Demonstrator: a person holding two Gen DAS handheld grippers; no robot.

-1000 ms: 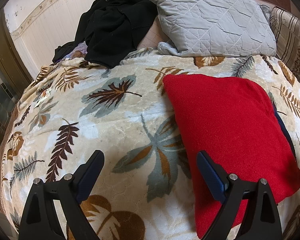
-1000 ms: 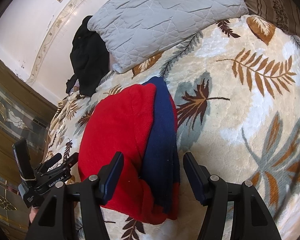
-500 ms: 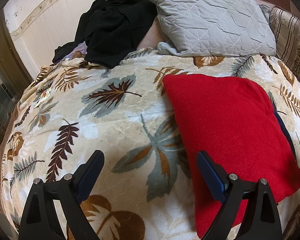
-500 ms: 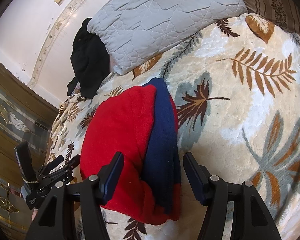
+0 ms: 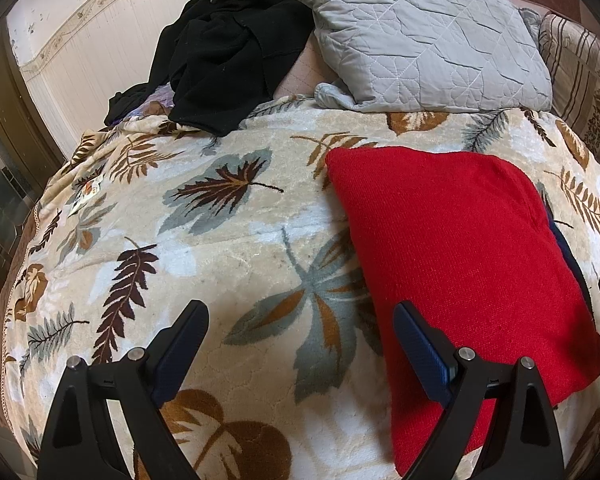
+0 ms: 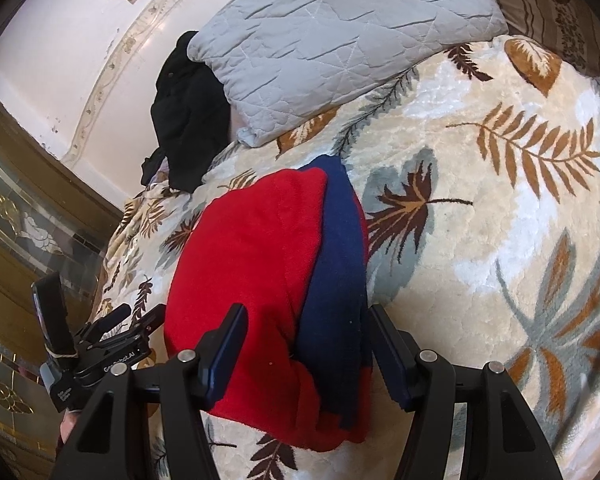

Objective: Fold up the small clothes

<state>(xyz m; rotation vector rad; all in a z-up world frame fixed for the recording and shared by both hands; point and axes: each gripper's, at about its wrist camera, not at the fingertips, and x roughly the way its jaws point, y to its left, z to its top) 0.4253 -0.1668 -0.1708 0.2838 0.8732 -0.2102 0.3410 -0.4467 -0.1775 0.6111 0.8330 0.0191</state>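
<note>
Both fingers of the right gripper [image 6: 304, 344] stand apart, straddling the near edge of a folded red garment [image 6: 252, 264] without pressing on it. Its left finger [image 6: 226, 350] hangs over the red knit, and the other sits just past a navy blue band [image 6: 336, 264] that runs along the garment's right side. Whether that band is a second layer or part of the same piece cannot be told.

The left gripper [image 5: 300, 344] is also released, with 2 fingers spread wide and nothing between them but the leaf-patterned blanket [image 5: 228, 256]. One of its fingertips [image 5: 416, 332] overlaps the red garment's left edge in the left wrist view; contact cannot be confirmed.

The garment lies flat on the blanket as a roughly square, tidy packet, near the middle of the bed. Behind it, well apart, rest a grey quilted pillow [image 5: 424, 36] and a heap of black clothing [image 5: 228, 52] against the wall.

Judging from the neat shape, the fold looks finished or nearly so, and both grippers hover at its near side. If another fold is wanted, the next move calls for closing on the near edge through both layers, red and blue together, and carrying it over evenly so the thick knit does not slide or bunch. If the piece is done, it calls for a clean lift to set it aside, or a reach toward the black heap.
</note>
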